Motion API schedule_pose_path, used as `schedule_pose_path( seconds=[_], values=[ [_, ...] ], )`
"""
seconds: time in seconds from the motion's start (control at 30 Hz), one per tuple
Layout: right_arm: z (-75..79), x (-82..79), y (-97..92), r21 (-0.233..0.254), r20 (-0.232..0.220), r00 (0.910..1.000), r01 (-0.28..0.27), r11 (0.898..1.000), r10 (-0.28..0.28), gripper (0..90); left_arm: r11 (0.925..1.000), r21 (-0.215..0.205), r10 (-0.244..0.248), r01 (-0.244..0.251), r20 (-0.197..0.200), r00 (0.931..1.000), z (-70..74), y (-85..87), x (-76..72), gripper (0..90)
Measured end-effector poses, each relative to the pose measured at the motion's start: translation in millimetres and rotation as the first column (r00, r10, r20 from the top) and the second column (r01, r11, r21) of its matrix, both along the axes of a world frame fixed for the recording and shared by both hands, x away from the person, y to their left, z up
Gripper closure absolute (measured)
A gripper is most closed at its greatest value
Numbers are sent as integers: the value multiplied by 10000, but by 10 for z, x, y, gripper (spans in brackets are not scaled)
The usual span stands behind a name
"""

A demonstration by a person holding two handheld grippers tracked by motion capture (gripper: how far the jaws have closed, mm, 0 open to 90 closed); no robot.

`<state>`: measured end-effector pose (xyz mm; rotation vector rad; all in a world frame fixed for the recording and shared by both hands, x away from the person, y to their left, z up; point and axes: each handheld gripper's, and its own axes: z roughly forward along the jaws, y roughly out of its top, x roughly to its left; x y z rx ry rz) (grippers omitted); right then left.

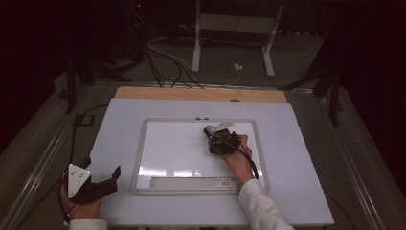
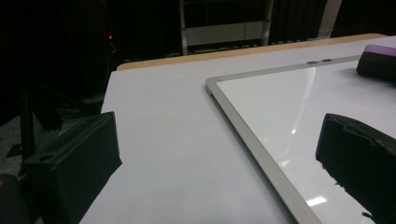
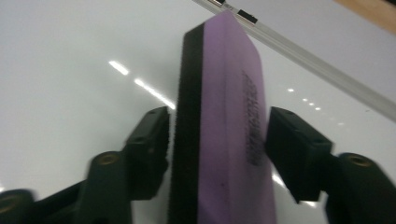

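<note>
A white whiteboard (image 1: 139,158) with a silver frame lies flat on the pale table cover. On its upper right part stands a purple eraser (image 1: 210,130) with a black felt side, set on edge. My right gripper (image 1: 216,135) reaches over it from the near side. In the right gripper view both black pads (image 3: 152,140) press the eraser (image 3: 224,116), one on the felt face and one on the purple face. My left gripper (image 1: 102,167) rests off the board at the table's front left, jaws wide apart with nothing between them (image 2: 219,140). The eraser (image 2: 378,60) appears far right in that view.
A printed label strip (image 1: 191,183) runs along the board's near edge. Two small clips (image 1: 202,118) sit on its far frame. A wooden table edge (image 1: 201,93) lies behind the cover. White stand legs (image 1: 196,48) and cables are on the floor beyond.
</note>
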<state>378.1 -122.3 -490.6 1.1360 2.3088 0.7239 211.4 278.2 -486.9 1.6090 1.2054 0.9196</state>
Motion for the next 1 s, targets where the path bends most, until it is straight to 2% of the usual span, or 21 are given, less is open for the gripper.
schedule_pose_path(
  seconds=[0.07,0.13,0.27,0.3,0.47,0.6,0.83,1.0],
  values=[
    [-10,10,2,-159,20,10000,-3,9999,4,433,10000,4,-7,7,5,10000,1,-2,-2,5],
    [-27,33,-18,-46,-192,9998,42,10000,-43,459,10000,7,-1,1,9,10000,1,0,-2,5],
    [-41,36,-31,-100,-92,9997,244,9997,-245,605,10000,-35,39,-39,35,10000,0,6,-1,5],
    [-31,30,-31,-28,-7,9997,238,9997,-238,612,10000,-27,34,-34,25,10000,0,6,0,5],
    [31,-1,-9,86,309,9994,121,9999,-123,617,10000,-14,25,-25,30,10000,2,2,-2,5],
    [70,-16,-21,508,273,9996,34,9987,-48,616,10000,-8,21,-21,14,10000,-1,4,0,5],
    [130,-19,-77,1164,193,9994,272,9928,-296,617,10000,14,13,-13,-7,10000,-2,-1,1,5],
    [163,-23,-95,1179,265,9988,377,9923,-411,618,10000,16,12,-12,-8,10000,-2,-2,1,5]
  ],
)
